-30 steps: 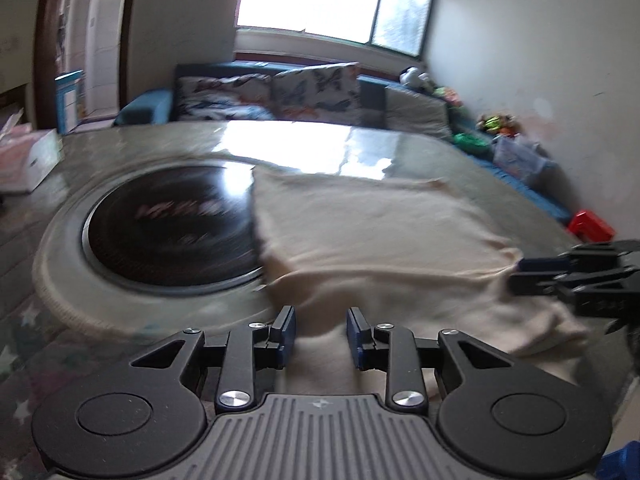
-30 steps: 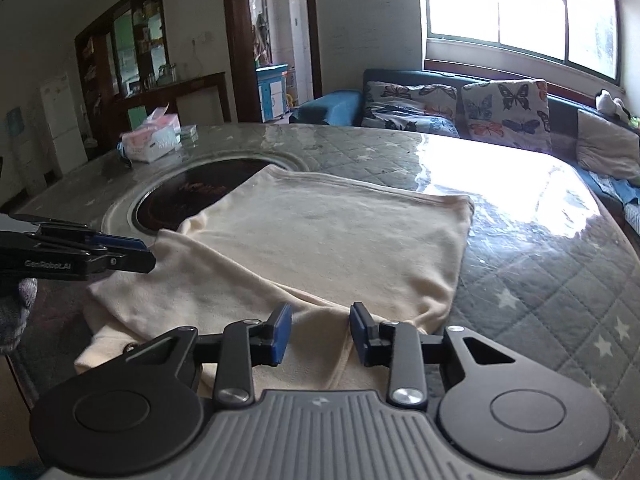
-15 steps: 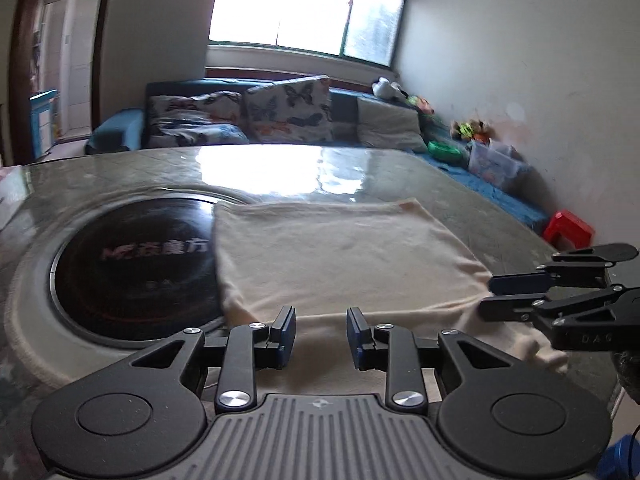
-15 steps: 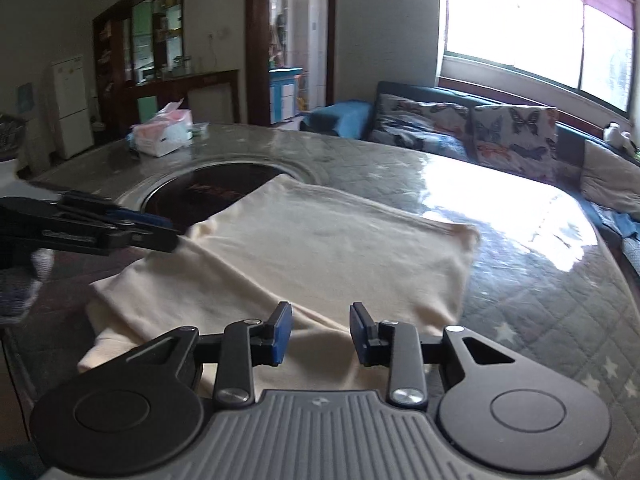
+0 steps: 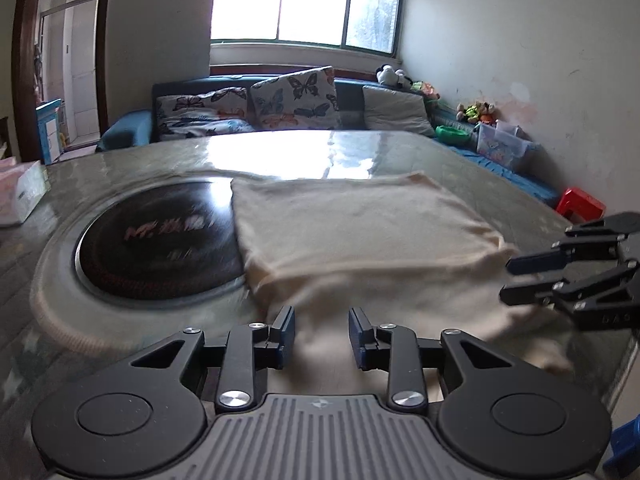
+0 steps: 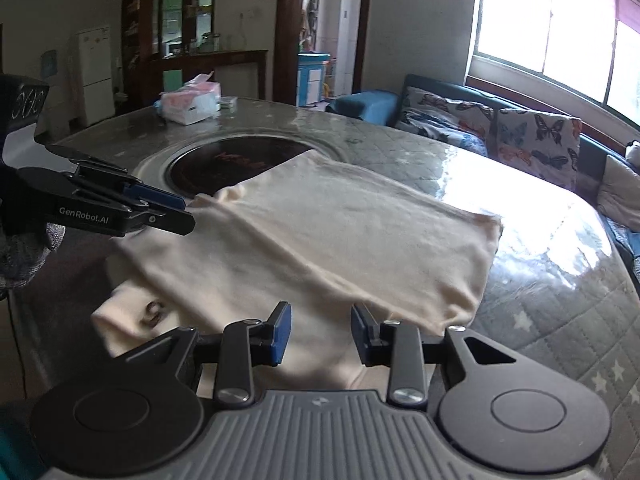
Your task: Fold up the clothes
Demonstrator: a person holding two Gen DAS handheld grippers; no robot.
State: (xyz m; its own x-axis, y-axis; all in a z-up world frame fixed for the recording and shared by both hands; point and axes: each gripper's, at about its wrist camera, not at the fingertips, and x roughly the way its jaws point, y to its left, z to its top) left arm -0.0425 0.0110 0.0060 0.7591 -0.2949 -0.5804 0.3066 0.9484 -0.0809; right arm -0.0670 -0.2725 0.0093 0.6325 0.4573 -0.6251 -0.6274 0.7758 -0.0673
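Observation:
A cream garment (image 5: 360, 232) lies folded flat on the glass-topped table (image 5: 280, 152), its left edge over a round black hob (image 5: 160, 248). Its near part is rumpled and reaches the table's front edge. My left gripper (image 5: 322, 320) hovers open over that near part, nothing pinched between its blue pads. My right gripper (image 6: 320, 316) stands open the same way above the garment (image 6: 340, 232), near its right side. The right gripper (image 5: 506, 280) shows at the right edge of the left wrist view. The left gripper (image 6: 188, 212) points at the garment's left corner in the right wrist view.
A tissue box (image 6: 192, 104) stands at the far left of the table (image 6: 540, 220), beyond the hob (image 6: 240, 156). A sofa with butterfly cushions (image 5: 280, 108) runs behind the table. A red stool (image 5: 580, 204) and toys sit by the right wall.
Both hands have shifted a little sideways and rolled, so each view has swung. The jaws' gaps look the same and the garment lies as before.

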